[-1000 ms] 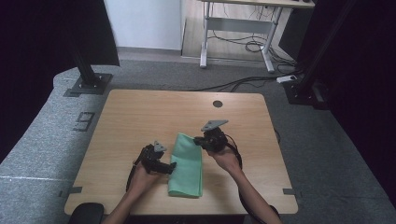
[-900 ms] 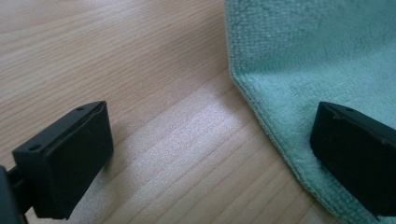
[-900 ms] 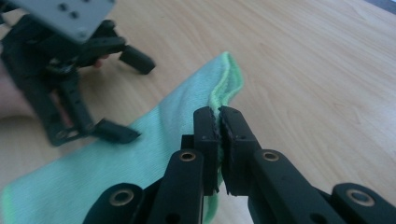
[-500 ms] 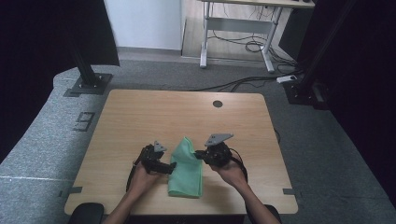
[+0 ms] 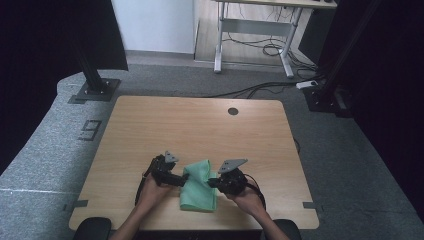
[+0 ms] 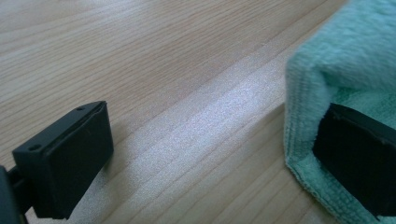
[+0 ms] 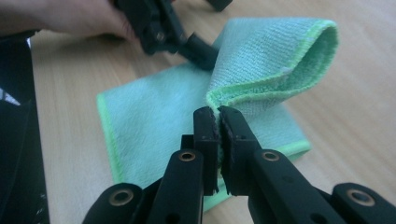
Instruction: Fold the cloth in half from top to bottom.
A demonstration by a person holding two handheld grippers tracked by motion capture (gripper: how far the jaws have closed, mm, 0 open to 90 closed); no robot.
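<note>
A green cloth (image 5: 199, 196) lies on the wooden table (image 5: 200, 125) near its front edge. My right gripper (image 5: 212, 183) is shut on the cloth's hemmed edge (image 7: 243, 91) and holds it lifted, so the cloth curls over itself in a loop (image 7: 299, 51). My left gripper (image 5: 181, 179) stands open at the cloth's left side. One of its jaws rests inside the cloth's fold (image 6: 308, 121); the other is over bare wood. In the right gripper view, the left gripper (image 7: 187, 42) presses down on the flat layer (image 7: 154, 116).
Bare wood stretches across the far half of the table, with a round cable hole (image 5: 233, 111) near its back edge. Black stand bases (image 5: 94, 91) and cables lie on the grey floor beyond.
My right gripper has come toward the table's front edge and lower, carrying the cloth's far edge with it so the cloth folds over. The left gripper has stayed in place.
</note>
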